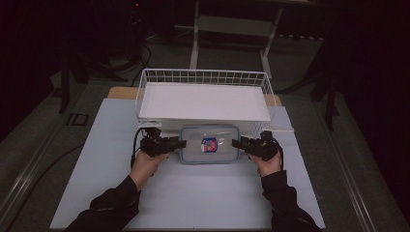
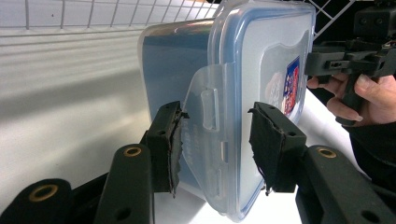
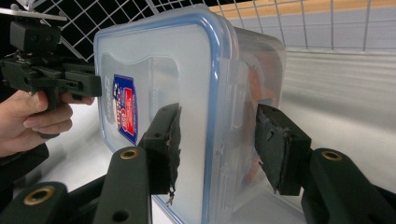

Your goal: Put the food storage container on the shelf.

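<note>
- Left tongs apart, straddling the end latch flap of the clear rectangular plastic container with blue-rimmed lid; one pad touches, so squeezing may pop the flap.
- Right tongs apart astride the opposite end; uneven closing would tilt the container.
- Container lies on the white tabletop, just before the white wire basket; a shove forward jams it.

Glossy clear plastic box; white wire basket

We see the lidded container just before the wire basket, left gripper at its left end, right gripper at its right.
</note>
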